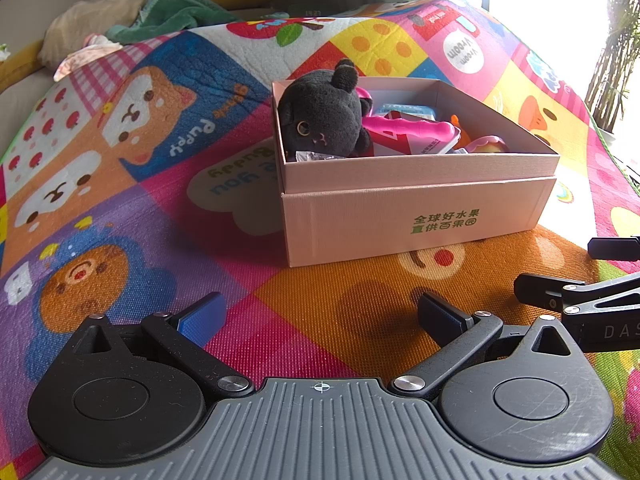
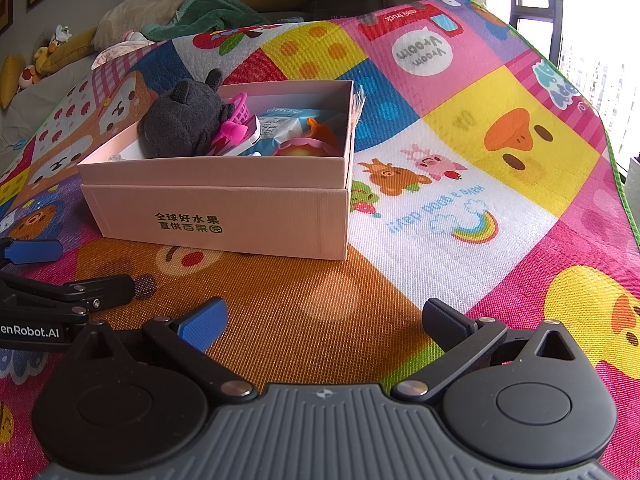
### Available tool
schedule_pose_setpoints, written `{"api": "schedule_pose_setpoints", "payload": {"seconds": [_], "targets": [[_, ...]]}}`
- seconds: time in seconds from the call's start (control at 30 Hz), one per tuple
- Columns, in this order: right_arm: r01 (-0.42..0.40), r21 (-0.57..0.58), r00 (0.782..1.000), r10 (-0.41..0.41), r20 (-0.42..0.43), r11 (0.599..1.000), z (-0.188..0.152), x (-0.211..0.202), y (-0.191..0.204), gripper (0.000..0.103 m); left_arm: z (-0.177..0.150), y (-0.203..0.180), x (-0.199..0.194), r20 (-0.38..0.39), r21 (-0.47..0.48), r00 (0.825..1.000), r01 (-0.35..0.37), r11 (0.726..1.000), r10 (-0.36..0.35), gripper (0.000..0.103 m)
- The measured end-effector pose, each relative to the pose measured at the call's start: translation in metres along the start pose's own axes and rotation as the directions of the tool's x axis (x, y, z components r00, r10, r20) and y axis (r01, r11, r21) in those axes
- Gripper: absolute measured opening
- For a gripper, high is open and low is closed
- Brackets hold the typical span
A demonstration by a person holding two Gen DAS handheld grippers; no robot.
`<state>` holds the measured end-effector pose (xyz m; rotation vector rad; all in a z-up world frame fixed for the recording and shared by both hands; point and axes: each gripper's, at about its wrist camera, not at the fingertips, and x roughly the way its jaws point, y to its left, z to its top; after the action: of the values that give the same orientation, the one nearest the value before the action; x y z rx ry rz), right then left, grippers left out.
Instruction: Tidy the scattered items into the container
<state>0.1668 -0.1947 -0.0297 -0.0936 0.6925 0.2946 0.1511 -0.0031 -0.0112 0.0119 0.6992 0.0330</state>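
Observation:
A pink cardboard box (image 1: 416, 220) with green print stands on the play mat; it also shows in the right wrist view (image 2: 224, 216). Inside lie a black plush cat (image 1: 324, 120) (image 2: 182, 124), a pink plastic toy (image 1: 408, 126) (image 2: 236, 130), a blue-white packet (image 2: 288, 120) and a pink-rimmed round toy (image 2: 306, 148). My left gripper (image 1: 320, 316) is open and empty, low over the mat in front of the box. My right gripper (image 2: 324, 320) is open and empty, beside it to the right. Each gripper shows at the edge of the other's view.
The colourful cartoon play mat (image 2: 460, 208) covers the floor. A sofa with a green blanket (image 1: 172, 16), cushions and small plush toys (image 2: 44, 56) lies behind. A bright window (image 2: 592, 60) is at the right.

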Motion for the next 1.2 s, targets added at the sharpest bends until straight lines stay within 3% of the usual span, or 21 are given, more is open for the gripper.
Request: {"api": "schedule_pose_setpoints", "payload": {"seconds": [1.2], "targets": [[0.0, 0.0, 1.0, 0.0, 0.0, 1.0, -0.0005, -0.0015, 0.0016, 0.103, 0.0001, 0.0, 0.0001, 0.0, 0.002, 1.0, -0.001, 1.0, 0.001, 0.103]]}}
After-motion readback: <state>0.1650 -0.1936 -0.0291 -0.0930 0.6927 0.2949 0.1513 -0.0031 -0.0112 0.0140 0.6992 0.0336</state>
